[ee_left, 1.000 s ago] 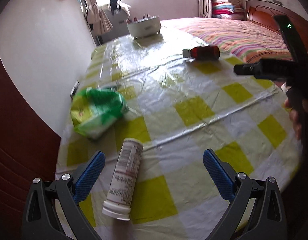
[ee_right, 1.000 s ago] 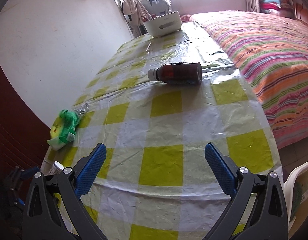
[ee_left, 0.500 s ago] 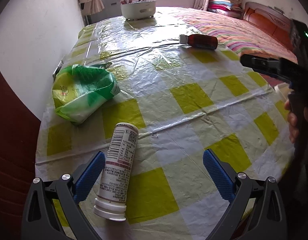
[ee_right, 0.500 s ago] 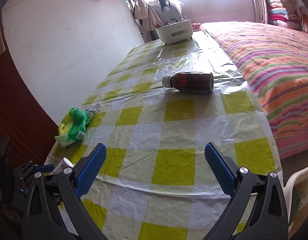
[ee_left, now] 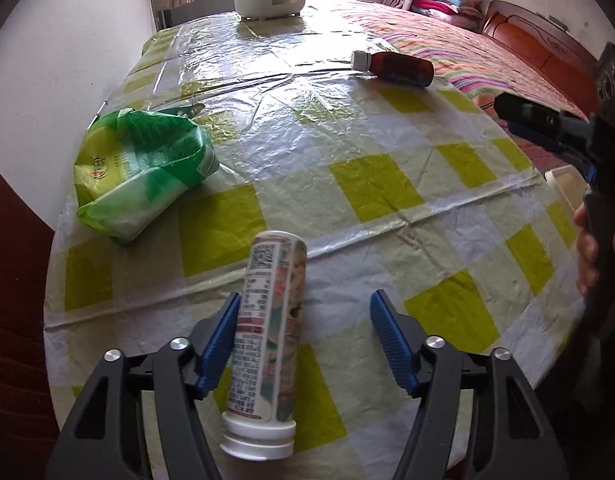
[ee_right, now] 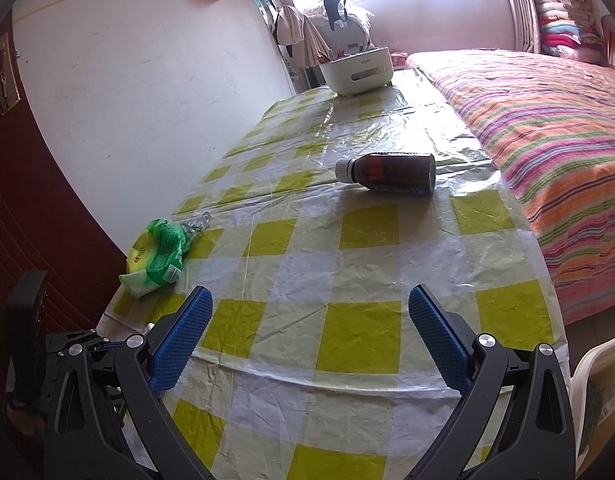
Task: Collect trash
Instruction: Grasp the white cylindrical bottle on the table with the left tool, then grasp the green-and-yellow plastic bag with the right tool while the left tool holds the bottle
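Note:
A white tube-shaped bottle [ee_left: 269,340] lies on the yellow-checked tablecloth [ee_left: 367,184], cap toward me. My left gripper [ee_left: 305,330] is open around it; the left pad touches its side and the right pad stands apart. A crumpled green and white bag [ee_left: 141,168] lies at the left, also in the right wrist view [ee_right: 155,256]. A brown bottle with a white cap [ee_right: 387,170] lies on its side further back, also in the left wrist view [ee_left: 393,68]. My right gripper [ee_right: 309,328] is open and empty above the table's near edge.
A white basket [ee_right: 357,70] stands at the table's far end. A white wall runs along the left. A striped bed [ee_right: 547,120] lies along the right. A white plastic chair [ee_right: 599,368] is at lower right.
My left gripper has moved forward and its jaws have narrowed around the white tube bottle, which now lies between the pads. The right gripper has drawn back slightly.

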